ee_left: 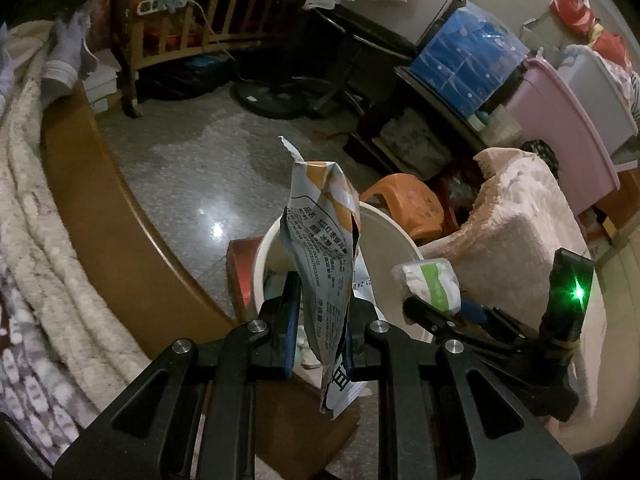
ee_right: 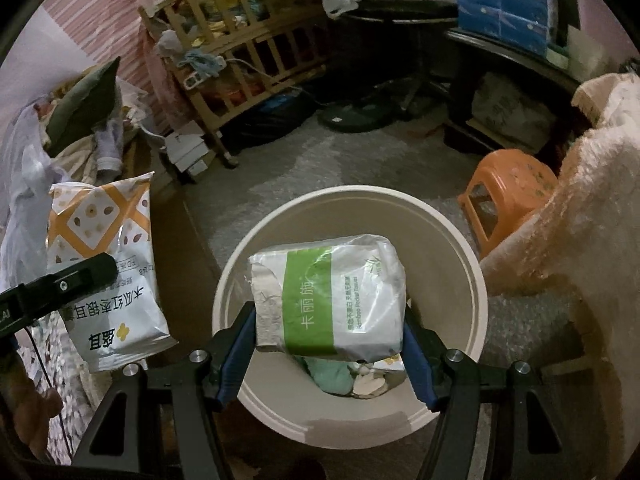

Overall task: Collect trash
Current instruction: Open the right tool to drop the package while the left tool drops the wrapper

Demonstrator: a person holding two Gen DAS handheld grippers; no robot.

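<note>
Clamped between left gripper (ee_left: 320, 320) pads — snack wrapper (ee_left: 324, 264), long axis upright, torn end up, above white bin (ee_right: 460, 240) rim. Rightward, gripped in right gripper (ee_right: 328, 344) — tissue pack (ee_right: 332, 296), lying flat across the bin mouth.

The white-and-green plastic tissue pack (ee_right: 332, 300) bears large white Chinese characters "卡丽施" on its green band, and small print on the white part reading "Bamboo Pocket Tissues". The white-and-orange crinkled snack wrapper (ee_right: 108, 272) carries black Chinese print, seen upside down, including "木瓜红枣银耳". Its finer print is illegible.
</note>
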